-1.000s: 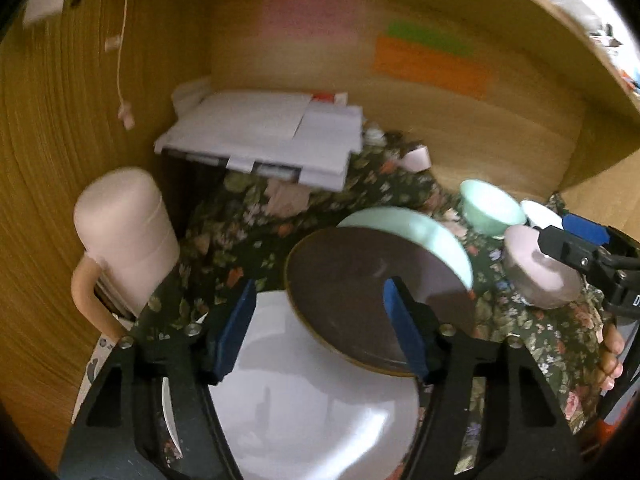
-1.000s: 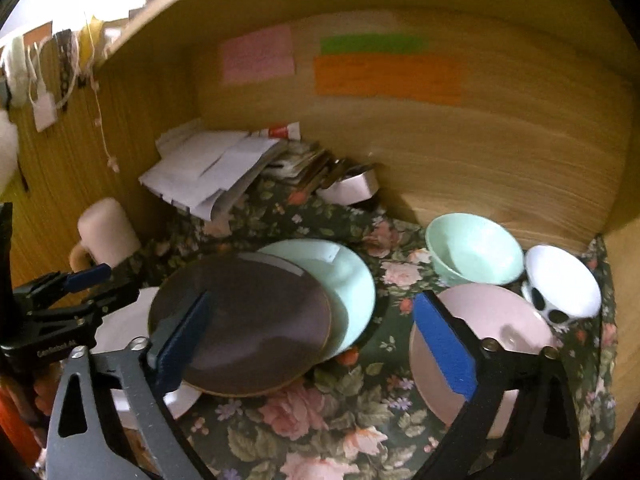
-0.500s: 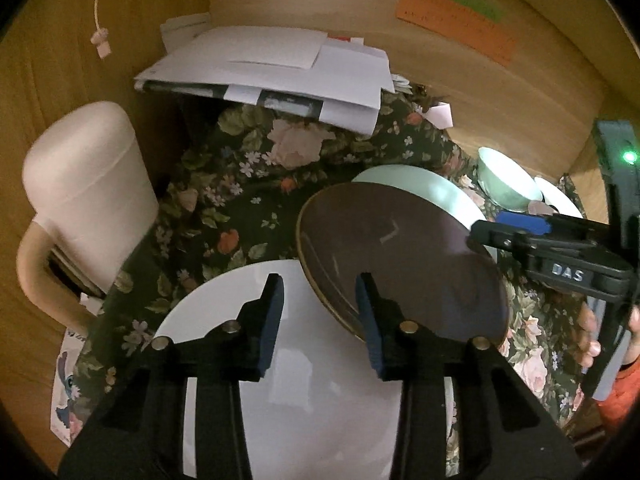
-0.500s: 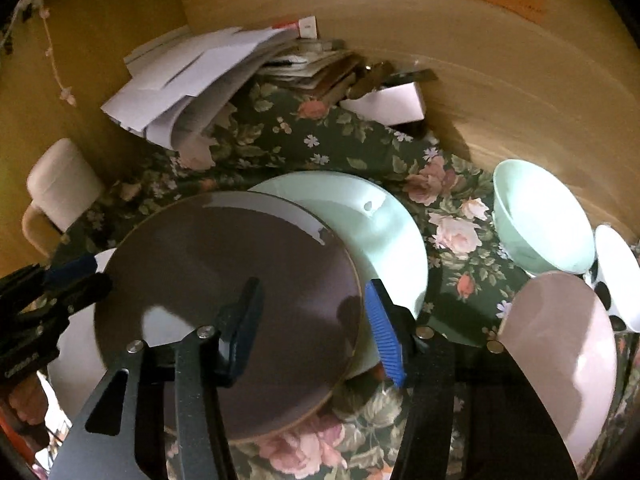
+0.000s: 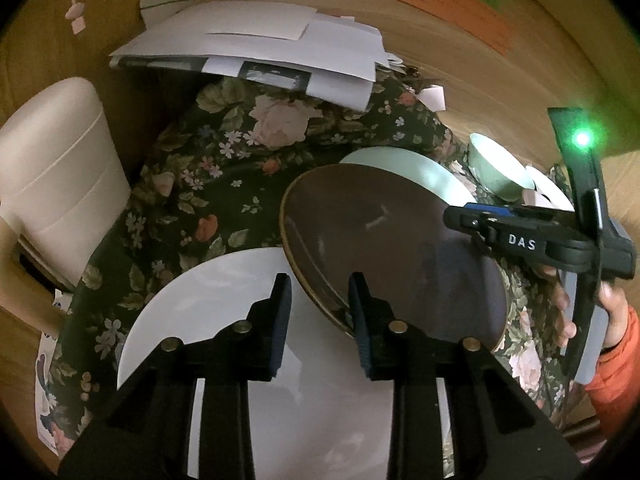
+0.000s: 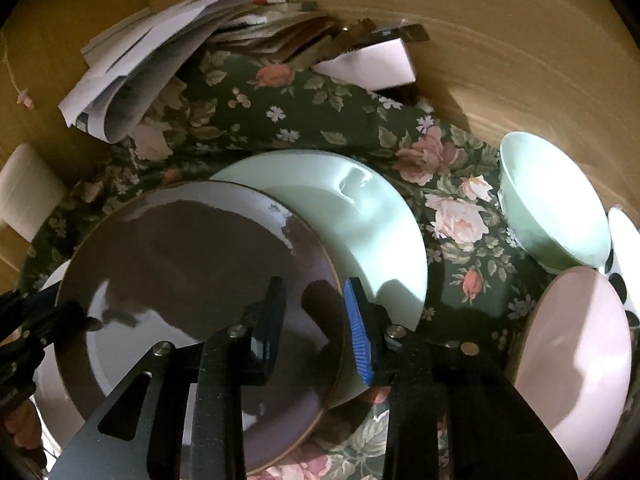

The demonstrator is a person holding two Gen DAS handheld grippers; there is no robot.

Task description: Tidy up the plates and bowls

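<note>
A dark floral cloth [image 5: 224,184] covers the tabletop, soft and patterned with roses. On it the glossy round brown plate [image 6: 192,280], thin gold rim, serves as landmark: it overlaps a smooth white plate [image 5: 224,320] on one side and a pale green plate [image 6: 360,216] on the other. Beyond the green plate stand a green bowl [image 6: 556,208] and a matte pink bowl [image 6: 576,352]. The left gripper [image 5: 318,312] and right gripper [image 6: 314,320] each straddle the brown plate's rim, jaws narrow and closing.
</note>
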